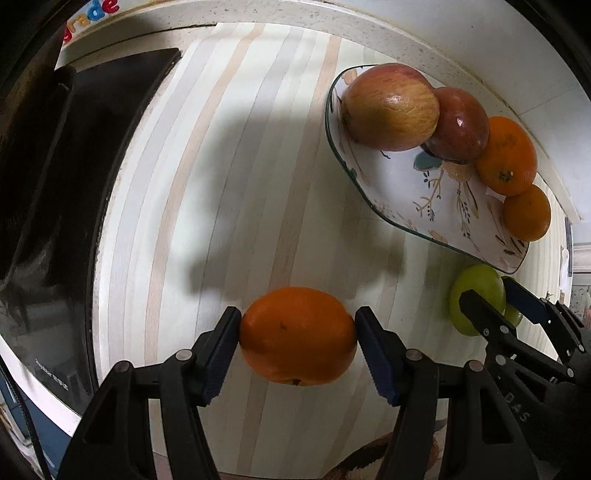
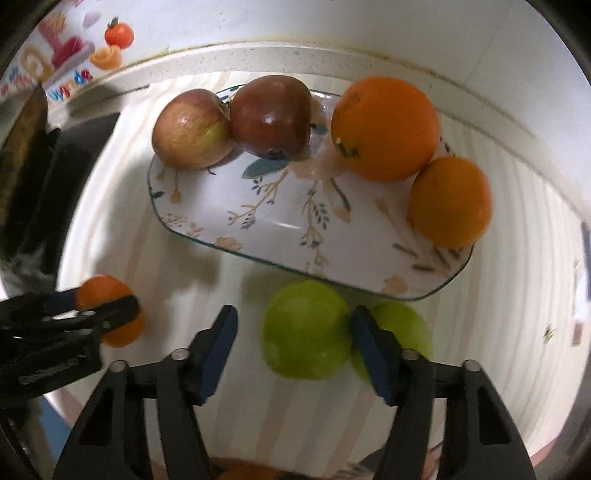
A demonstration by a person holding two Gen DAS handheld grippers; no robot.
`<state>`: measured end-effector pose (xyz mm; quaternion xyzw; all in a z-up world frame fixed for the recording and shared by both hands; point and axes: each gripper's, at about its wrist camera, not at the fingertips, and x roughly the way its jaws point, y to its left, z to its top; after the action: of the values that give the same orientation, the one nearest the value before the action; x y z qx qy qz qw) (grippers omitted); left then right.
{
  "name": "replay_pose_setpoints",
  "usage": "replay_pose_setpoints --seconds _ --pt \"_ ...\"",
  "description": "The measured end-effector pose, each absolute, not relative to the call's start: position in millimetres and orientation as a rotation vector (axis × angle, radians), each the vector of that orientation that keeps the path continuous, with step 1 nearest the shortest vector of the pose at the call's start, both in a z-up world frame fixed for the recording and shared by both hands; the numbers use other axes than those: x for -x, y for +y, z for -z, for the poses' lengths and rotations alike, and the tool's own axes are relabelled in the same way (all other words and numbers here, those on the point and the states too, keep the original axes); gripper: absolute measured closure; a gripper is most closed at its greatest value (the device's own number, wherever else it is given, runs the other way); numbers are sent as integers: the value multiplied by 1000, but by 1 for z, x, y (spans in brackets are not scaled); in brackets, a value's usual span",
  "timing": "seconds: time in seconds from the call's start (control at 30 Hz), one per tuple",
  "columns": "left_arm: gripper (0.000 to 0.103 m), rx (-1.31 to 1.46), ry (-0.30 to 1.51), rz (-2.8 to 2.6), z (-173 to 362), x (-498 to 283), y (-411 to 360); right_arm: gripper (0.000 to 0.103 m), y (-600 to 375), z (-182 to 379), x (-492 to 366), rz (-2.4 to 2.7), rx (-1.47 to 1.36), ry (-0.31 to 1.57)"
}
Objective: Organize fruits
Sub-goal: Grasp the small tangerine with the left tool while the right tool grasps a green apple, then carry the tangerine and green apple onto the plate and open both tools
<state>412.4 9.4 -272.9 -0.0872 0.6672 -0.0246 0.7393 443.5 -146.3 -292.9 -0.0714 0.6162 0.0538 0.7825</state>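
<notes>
My left gripper [image 1: 297, 326] is shut on an orange [image 1: 297, 338] just above the striped mat; it also shows at the left of the right wrist view [image 2: 107, 308]. My right gripper [image 2: 293, 332] is open around a green apple [image 2: 304, 330], left pad apart from it, right pad at its side. A second green apple [image 2: 404, 332] lies behind the right finger. The floral plate [image 2: 280, 225] holds a yellow-red apple [image 2: 190, 129], a dark red apple [image 2: 271, 116] and two oranges [image 2: 384, 127] [image 2: 450, 201]. In the left wrist view the right gripper [image 1: 487, 301] straddles the green apple [image 1: 476, 299].
A striped mat [image 1: 240, 184] covers the counter. A dark appliance [image 1: 55, 184] stands at the left. A speckled counter edge and white wall [image 2: 332, 29] run along the back, with a colourful printed box [image 2: 62, 48] at the far left.
</notes>
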Motion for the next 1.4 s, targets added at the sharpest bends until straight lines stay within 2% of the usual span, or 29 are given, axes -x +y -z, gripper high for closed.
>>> replay_pose_setpoints --seconds 0.37,0.73,1.07,1.4 --pt "42 107 1463 63 279 -414 3 47 -154 292 -442 -143 127 1338" --pt "42 104 1515 162 286 -355 -31 49 -193 294 -382 -241 -194 1453" --pt "41 28 1490 163 293 -341 -57 48 -211 298 -379 -236 -333 1387" --pt "42 49 1492 148 289 -347 -42 46 -186 300 -411 -238 -235 1359"
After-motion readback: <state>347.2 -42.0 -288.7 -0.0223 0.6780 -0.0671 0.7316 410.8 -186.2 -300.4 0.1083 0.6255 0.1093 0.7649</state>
